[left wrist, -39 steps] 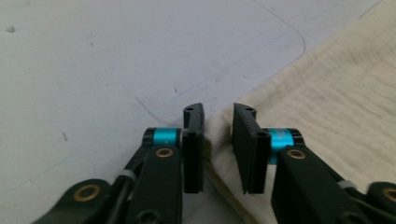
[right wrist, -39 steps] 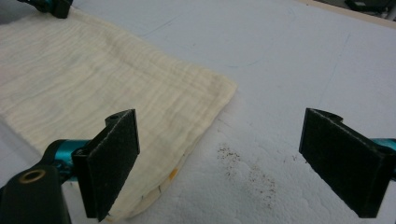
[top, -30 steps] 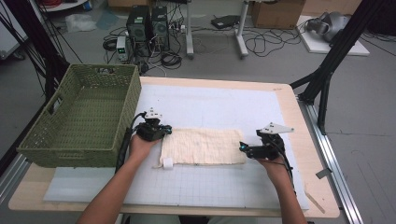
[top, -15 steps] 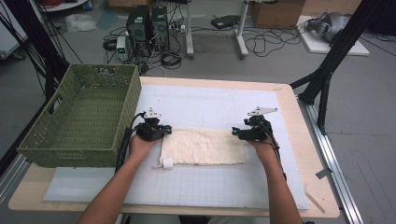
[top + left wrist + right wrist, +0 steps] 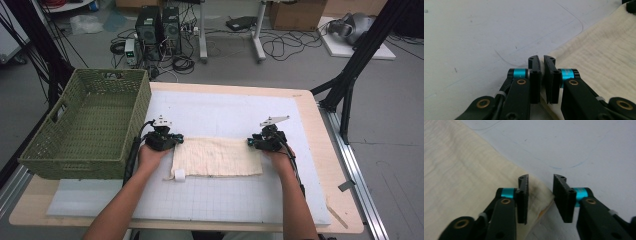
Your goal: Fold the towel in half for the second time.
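High view, one cloth (image 5: 218, 157), one basket (image 5: 90, 127), two tongs.

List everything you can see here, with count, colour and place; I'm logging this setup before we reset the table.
cloth: 1, cream, folded flat on the mat, between the two grippers
label: 1, white, on the cloth's near left corner
basket: 1, green wicker, at the table's left end
mat: 1, white with a grid, covering most of the table
table: 1, light wood
computer towers: 2, black, on the floor beyond the table
cardboard box: 1, brown, on the floor at the far right
left gripper: 1, black, shut on the cloth's far left corner
right gripper: 1, black, jaws have just been closing around the cloth's far right corner, a gap left
forearms: 2, entering from the bottom edge
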A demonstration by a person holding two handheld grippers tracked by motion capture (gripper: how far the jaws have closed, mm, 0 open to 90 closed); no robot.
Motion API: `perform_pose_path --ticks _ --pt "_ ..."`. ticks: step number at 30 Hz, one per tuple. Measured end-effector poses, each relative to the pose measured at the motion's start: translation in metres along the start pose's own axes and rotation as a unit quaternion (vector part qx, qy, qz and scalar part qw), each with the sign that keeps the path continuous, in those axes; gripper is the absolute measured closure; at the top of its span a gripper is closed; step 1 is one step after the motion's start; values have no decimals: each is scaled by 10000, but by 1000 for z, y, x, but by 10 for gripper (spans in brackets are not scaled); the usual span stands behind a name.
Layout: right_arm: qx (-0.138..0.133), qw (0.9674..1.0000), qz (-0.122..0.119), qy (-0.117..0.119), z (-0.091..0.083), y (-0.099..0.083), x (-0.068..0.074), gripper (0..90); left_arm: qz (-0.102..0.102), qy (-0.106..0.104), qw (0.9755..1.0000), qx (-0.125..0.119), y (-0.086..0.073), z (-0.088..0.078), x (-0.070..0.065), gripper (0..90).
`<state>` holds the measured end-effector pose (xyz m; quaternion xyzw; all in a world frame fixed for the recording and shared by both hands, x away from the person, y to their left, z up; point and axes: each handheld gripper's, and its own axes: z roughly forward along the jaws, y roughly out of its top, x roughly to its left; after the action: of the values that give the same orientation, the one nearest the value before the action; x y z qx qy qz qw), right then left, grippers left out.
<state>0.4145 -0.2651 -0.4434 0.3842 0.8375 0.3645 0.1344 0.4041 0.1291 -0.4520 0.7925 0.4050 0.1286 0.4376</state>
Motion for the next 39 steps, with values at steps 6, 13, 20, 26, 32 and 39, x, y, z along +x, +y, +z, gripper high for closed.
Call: perform_pose_path --ticks 6,13,20,26,32,39 --pt "42 9999 -120 114 -1 1 3 839 -112 -26 9998 -168 -1 -3 1 843" --pt "-203 9991 -212 -316 -9 4 7 843 -287 60 9971 -695 7 -11 1 852" --pt "-513 9964 -362 -563 -17 -4 19 843 -15 -43 9978 -666 8 -19 -5 851" --pt "-803 9944 -406 -548 -31 -9 24 843 192 -173 9960 -855 13 -32 -15 850" --pt "-1010 9920 -559 -508 -43 -11 31 843 271 -238 9947 -963 7 -44 -21 851" --pt "-1141 9898 -727 -439 -53 -18 43 843 200 -328 9947 -951 -6 -50 -26 851"
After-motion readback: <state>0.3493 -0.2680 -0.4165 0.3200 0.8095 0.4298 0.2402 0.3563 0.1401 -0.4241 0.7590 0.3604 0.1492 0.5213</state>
